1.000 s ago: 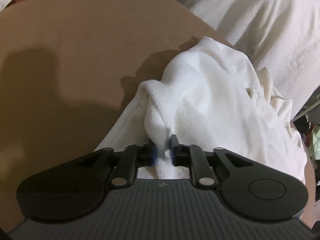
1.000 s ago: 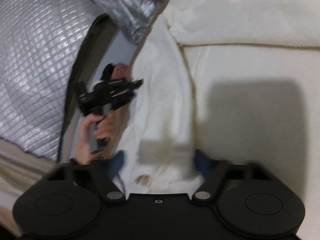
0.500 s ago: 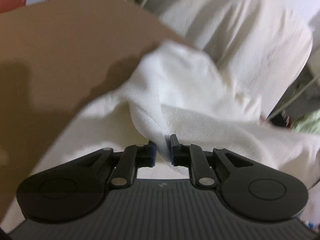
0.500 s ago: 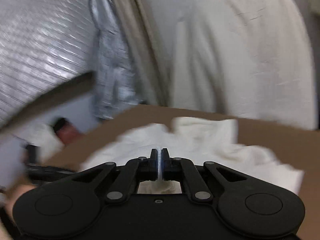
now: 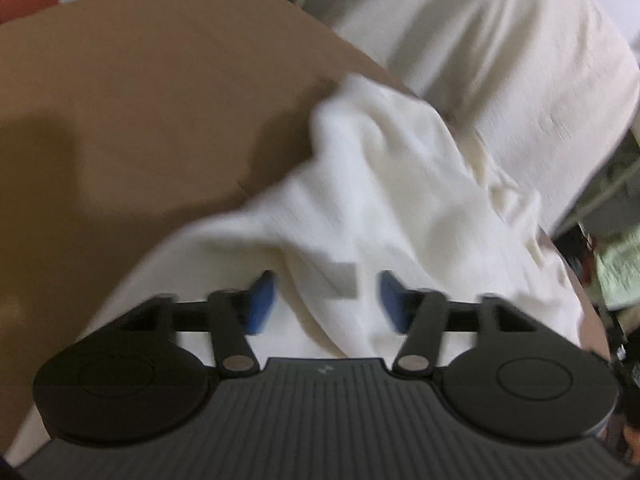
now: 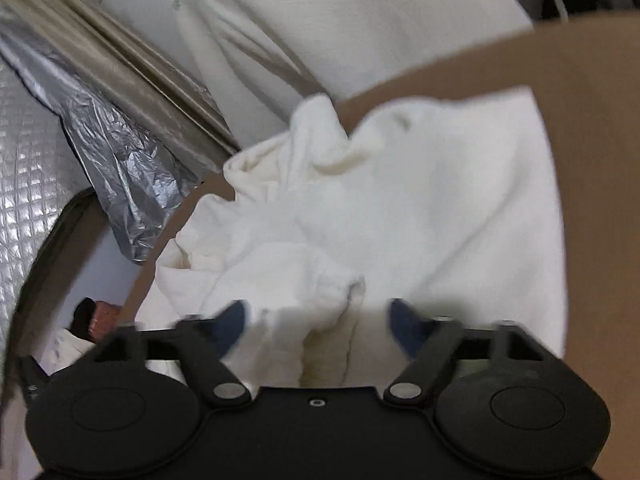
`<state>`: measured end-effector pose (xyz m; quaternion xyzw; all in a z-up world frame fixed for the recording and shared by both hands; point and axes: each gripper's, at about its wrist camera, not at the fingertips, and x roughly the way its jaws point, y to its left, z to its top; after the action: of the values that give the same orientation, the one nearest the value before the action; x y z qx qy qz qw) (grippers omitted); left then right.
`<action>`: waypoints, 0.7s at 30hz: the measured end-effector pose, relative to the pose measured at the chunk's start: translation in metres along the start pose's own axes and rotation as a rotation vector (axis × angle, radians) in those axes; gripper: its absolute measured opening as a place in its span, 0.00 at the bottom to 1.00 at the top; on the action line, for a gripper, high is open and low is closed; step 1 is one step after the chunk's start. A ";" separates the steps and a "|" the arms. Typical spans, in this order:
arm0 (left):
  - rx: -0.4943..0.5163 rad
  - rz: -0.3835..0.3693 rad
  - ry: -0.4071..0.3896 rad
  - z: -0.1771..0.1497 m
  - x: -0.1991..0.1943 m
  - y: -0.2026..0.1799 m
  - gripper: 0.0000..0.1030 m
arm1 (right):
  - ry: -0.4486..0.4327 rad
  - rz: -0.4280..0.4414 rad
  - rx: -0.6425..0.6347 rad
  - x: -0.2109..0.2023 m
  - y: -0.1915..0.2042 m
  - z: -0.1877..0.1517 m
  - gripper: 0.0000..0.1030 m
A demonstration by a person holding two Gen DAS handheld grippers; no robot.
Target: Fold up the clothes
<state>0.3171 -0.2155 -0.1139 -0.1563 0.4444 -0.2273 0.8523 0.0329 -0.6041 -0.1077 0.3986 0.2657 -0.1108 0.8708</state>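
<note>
A white garment [image 5: 400, 200] lies crumpled on a brown table [image 5: 140, 100]. In the left wrist view my left gripper [image 5: 326, 300] is open, its blue pads spread apart over a fold of the cloth. The same white garment [image 6: 420, 208] fills the right wrist view, bunched at the table's edge. My right gripper [image 6: 318, 326] is also open, its blue pads wide apart with a yellowish-stained fold lying loose between them. Both views are blurred by motion.
A cream cloth-covered shape [image 5: 500, 52] stands behind the table. Crinkled silver foil [image 6: 120, 160] and a quilted silver sheet [image 6: 28, 200] hang left of the table [image 6: 592, 100]. Dark clutter [image 5: 600, 248] sits at the right edge of the left wrist view.
Both grippers were shut on the garment half a second ago and have now opened, letting the cloth drop onto the table. The right gripper has tilted down toward the garment.
</note>
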 end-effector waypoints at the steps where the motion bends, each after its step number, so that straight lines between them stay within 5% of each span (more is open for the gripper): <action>1: -0.011 0.002 -0.011 0.001 -0.001 0.003 0.71 | -0.009 0.005 -0.017 0.007 0.003 -0.002 0.85; 2: -0.021 0.002 -0.020 0.002 -0.003 0.006 0.70 | -0.018 0.010 -0.033 0.014 0.006 -0.003 0.86; 4: -0.041 0.002 -0.039 0.003 -0.005 0.012 0.30 | -0.017 0.057 -0.112 0.031 0.019 -0.003 0.41; 5: -0.051 0.002 -0.048 0.004 -0.007 0.015 0.13 | 0.024 0.070 -0.223 0.041 0.039 -0.001 0.33; 6: -0.061 0.002 -0.058 0.005 -0.008 0.018 0.13 | 0.058 0.085 -0.328 0.048 0.059 0.002 0.32; 10: -0.122 -0.010 -0.086 0.008 -0.014 0.032 0.13 | -0.112 0.188 -0.456 0.007 0.126 0.030 0.32; 15: -0.227 -0.114 -0.089 0.009 -0.020 0.043 0.15 | -0.325 0.312 -0.613 -0.044 0.208 0.065 0.32; 18: -0.261 -0.164 -0.083 0.009 -0.022 0.045 0.14 | -0.320 0.104 -0.677 -0.037 0.195 0.060 0.32; 21: -0.087 -0.051 0.024 0.005 -0.006 0.021 0.16 | -0.210 -0.148 -0.584 0.001 0.139 0.049 0.32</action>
<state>0.3232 -0.1944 -0.1167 -0.2016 0.4599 -0.2314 0.8332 0.1083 -0.5497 0.0068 0.0980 0.2233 -0.1332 0.9606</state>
